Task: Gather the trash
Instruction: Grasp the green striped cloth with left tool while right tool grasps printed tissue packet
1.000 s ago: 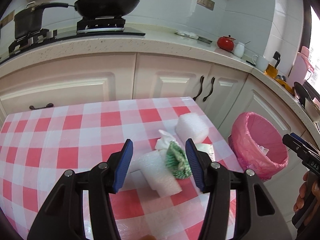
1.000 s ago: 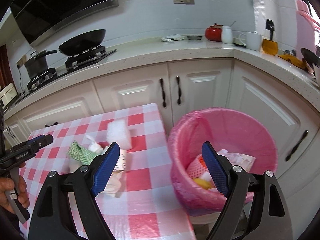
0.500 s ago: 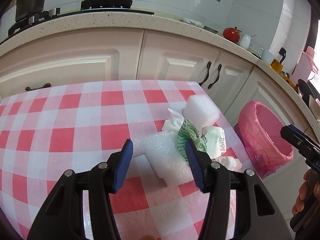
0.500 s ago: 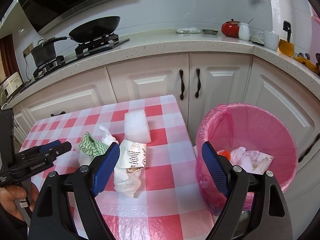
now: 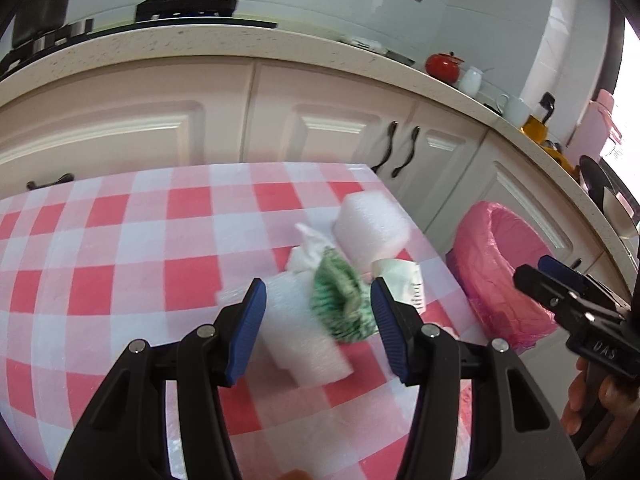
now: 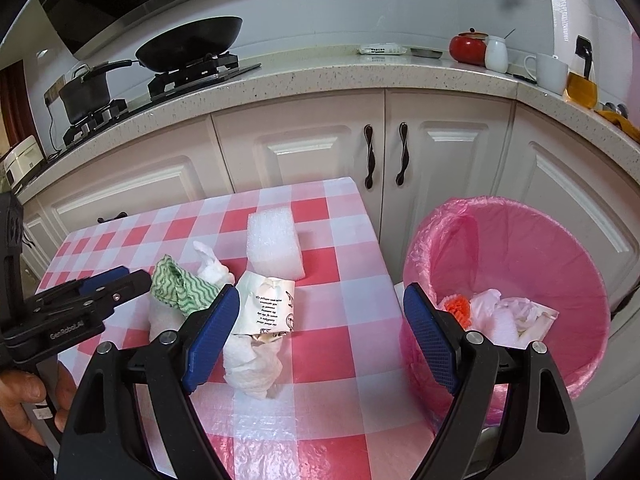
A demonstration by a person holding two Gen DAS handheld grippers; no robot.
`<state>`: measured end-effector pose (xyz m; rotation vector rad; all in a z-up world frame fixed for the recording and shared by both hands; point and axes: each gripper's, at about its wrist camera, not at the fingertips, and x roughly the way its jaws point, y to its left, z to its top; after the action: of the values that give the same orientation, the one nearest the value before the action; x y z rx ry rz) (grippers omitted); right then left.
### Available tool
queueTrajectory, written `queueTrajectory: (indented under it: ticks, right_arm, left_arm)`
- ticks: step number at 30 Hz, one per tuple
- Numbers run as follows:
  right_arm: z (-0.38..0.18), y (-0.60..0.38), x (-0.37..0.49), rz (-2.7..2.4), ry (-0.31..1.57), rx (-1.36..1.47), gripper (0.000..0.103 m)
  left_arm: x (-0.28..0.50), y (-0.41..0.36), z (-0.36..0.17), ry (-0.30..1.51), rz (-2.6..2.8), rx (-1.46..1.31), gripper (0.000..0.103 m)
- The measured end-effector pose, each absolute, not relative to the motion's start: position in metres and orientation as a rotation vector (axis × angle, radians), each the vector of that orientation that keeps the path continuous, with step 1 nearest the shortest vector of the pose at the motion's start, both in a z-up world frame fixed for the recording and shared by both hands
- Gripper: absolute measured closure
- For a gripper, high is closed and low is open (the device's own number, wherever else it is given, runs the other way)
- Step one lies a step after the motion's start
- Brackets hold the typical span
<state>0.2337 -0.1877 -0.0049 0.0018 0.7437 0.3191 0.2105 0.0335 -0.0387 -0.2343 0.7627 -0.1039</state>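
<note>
As the left gripper [image 5: 316, 320] drops closer over the pile than it was a second ago, its jaws stand half spread and pinch nothing; between them, lower down on the checked tablecloth [image 5: 120, 240], lie a white foam sheet [image 5: 304, 344] and, on it, a green-striped wad [image 5: 340, 304]. The wad looks blurred, so the hand is likely moving. The right gripper [image 6: 320, 332] has swung away from the pink-lined bin [image 6: 560, 248] toward the table: a second ago the bin filled the space between its fingers, now a crumpled printed wrapper [image 6: 268, 304] on a white paper towel [image 6: 252, 364] lies just inside its left finger. Its jaws are wide apart and empty. Beyond these, a crumpled tissue [image 6: 210, 266] and a foam block [image 6: 274, 246] sit near the table's far right edge. The bin, beside the table, already holds some paper and an orange scrap. I judge both hands are lining up fresh grabs; five pieces remain to collect.
</note>
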Motion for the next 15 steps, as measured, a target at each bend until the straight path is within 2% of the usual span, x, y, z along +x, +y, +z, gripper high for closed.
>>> queueTrajectory:
  ticks: [5, 8, 15]
  right_arm:
    - [-0.005, -0.19, 0.233, 0.317, 0.745, 0.0, 0.023]
    - [-0.005, -0.188, 0.233, 0.323, 0.746, -0.004, 0.023]
    - [-0.01, -0.178, 0.236, 0.342, 0.761, -0.009, 0.023]
  left_arm:
    - [0.226, 0.02, -0.045, 0.79, -0.129, -0.211, 0.054]
    - [0.235, 0.014, -0.051, 0.811, -0.134, -0.195, 0.061]
    - [0.245, 0.01, -0.068, 0.866, -0.129, -0.152, 0.089]
